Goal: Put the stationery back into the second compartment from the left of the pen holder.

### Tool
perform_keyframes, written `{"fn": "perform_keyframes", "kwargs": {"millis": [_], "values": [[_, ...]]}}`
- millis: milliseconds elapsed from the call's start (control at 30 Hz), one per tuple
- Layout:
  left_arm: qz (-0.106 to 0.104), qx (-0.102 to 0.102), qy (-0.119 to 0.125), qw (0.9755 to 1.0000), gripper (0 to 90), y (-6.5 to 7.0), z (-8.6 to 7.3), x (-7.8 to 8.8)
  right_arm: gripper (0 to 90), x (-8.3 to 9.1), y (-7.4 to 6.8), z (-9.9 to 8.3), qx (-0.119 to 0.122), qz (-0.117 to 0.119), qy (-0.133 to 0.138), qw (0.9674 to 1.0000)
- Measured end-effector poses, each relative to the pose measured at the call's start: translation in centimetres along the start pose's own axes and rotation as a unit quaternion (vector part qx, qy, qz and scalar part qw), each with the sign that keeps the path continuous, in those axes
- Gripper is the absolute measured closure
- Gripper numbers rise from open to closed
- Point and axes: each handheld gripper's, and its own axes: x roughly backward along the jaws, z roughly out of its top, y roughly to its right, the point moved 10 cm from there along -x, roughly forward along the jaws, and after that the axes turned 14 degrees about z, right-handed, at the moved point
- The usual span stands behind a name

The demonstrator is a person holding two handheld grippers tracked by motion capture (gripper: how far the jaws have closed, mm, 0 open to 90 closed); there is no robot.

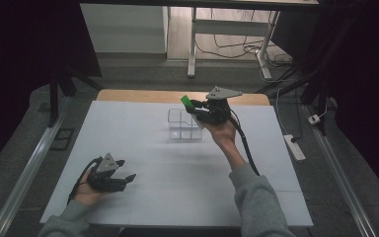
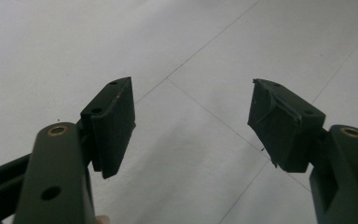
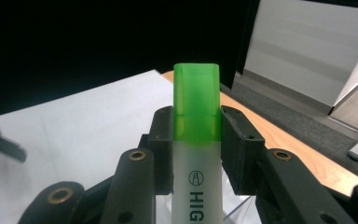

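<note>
Right gripper view: right gripper [image 3: 196, 135] pinching white highlighter [image 3: 196, 140], translucent green cap; left gripper [image 2: 191, 123] spread.

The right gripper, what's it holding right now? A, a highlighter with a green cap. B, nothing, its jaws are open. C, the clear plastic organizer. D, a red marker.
A: in the right gripper view the right gripper has its jaws shut on a highlighter with a green cap, and the high view shows it held up over the clear organizer.
</note>
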Motion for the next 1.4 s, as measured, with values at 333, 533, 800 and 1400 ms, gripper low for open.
{"fn": "perform_keyframes", "kwargs": {"millis": [333, 533, 800, 1400], "values": [[-0.003, -0.002, -0.003, 1.0, 31.3, 0.0, -0.1, -0.1, 66.6, -2.6, 2.0, 0.2, -0.016, -0.005, 0.014, 0.9998], [-0.004, -0.008, -0.007, 0.9999, 31.2, 0.1, -0.3, -0.3, 66.6, -3.7, 3.1, 0.1, -0.026, -0.008, 0.022, 0.9994], [-0.006, -0.009, -0.009, 0.9999, 31.2, 0.1, -0.4, -0.3, 66.5, -4.7, 4.2, -0.1, -0.029, -0.012, 0.026, 0.9992], [-0.008, -0.012, -0.016, 0.9998, 31.2, 0.1, -0.6, -0.5, 66.2, -6.8, 5.0, -1.1, -0.035, -0.012, 0.035, 0.9987]]}}
